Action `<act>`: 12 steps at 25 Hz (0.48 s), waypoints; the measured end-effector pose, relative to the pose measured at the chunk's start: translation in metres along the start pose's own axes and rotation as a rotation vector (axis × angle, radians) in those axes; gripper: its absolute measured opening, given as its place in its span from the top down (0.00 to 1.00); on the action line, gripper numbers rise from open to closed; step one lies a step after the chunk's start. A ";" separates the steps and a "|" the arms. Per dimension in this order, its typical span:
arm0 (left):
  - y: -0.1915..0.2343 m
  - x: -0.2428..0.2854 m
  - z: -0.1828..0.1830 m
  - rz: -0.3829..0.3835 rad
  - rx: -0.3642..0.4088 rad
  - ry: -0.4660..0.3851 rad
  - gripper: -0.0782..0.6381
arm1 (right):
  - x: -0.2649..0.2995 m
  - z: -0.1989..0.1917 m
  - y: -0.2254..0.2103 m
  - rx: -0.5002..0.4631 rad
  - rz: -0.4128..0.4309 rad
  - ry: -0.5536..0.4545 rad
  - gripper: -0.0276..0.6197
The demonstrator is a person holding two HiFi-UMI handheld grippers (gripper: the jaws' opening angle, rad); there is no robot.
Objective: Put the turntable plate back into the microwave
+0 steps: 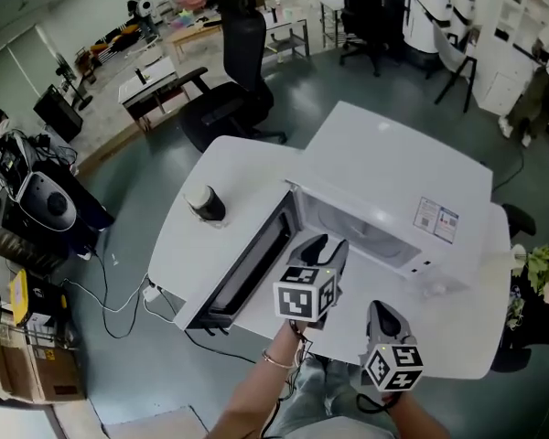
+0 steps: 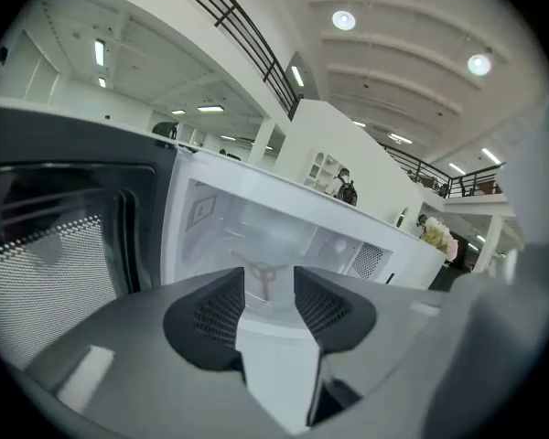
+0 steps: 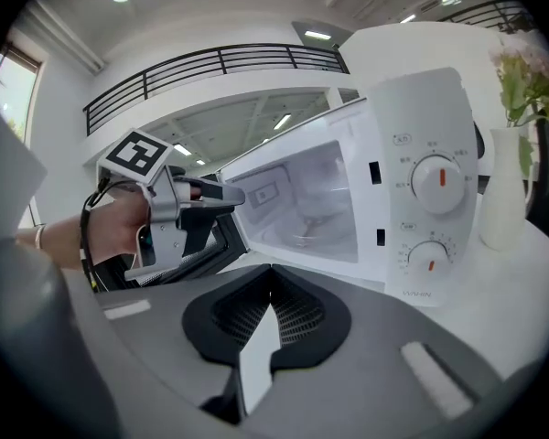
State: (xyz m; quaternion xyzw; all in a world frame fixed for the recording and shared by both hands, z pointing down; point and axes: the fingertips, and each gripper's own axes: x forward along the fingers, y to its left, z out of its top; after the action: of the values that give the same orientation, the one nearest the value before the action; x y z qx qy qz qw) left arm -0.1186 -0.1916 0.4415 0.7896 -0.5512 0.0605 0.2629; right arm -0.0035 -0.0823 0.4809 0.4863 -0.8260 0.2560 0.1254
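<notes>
A: Where's the turntable plate (image 3: 304,236)?
B: Inside the microwave (image 1: 393,190), flat on the cavity floor as far as I can tell. It's clear glass, so only a faint rim shows. A three-armed hub (image 2: 263,273) shows at the centre of that floor.
A: Door (image 1: 252,263)?
B: Swung wide open, at the microwave's left in the head view.
A: Left tool (image 2: 270,277)?
B: Released. Jaws apart, nothing btwn them, pads touching nothing. It sits just in front of the microwave's opening, pointing in, w/ a hand (image 3: 114,229) gripping it from behind.
A: Right tool (image 3: 271,273)?
B: Clenched, tips together, empty. Also in front of the microwave, but further out than the left one & over toward the control-panel side.
A: Panel?
B: Two dials (image 3: 436,179) on the microwave's right face, one above the other, red marks on both.
A: Anything else on the table (image 1: 229,167)?
B: Dark cup (image 1: 206,204) w/ a pale top, on the outer side of the open door, well apart from the microwave's body. White vase (image 3: 503,199) w/ flowers, just beside the microwave's panel side.
</notes>
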 end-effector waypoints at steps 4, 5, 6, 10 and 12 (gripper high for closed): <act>-0.006 -0.031 0.009 0.042 0.003 -0.048 0.70 | -0.001 0.014 0.010 0.011 0.044 -0.008 0.94; -0.006 -0.038 0.011 0.058 0.003 -0.063 0.72 | -0.002 0.017 0.012 0.009 0.054 -0.013 0.94; -0.004 -0.045 0.015 0.076 0.002 -0.081 0.74 | -0.002 0.021 0.014 0.007 0.064 -0.019 0.94; 0.006 -0.075 0.028 0.158 0.007 -0.151 0.81 | -0.002 0.040 0.027 -0.018 0.113 -0.040 0.94; 0.008 -0.090 0.032 0.186 0.010 -0.174 0.86 | -0.007 0.051 0.034 -0.036 0.130 -0.057 0.94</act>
State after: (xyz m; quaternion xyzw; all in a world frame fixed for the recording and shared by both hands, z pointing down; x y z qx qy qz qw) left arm -0.1668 -0.1337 0.3826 0.7386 -0.6425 0.0187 0.2032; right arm -0.0276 -0.0920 0.4246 0.4364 -0.8635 0.2348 0.0935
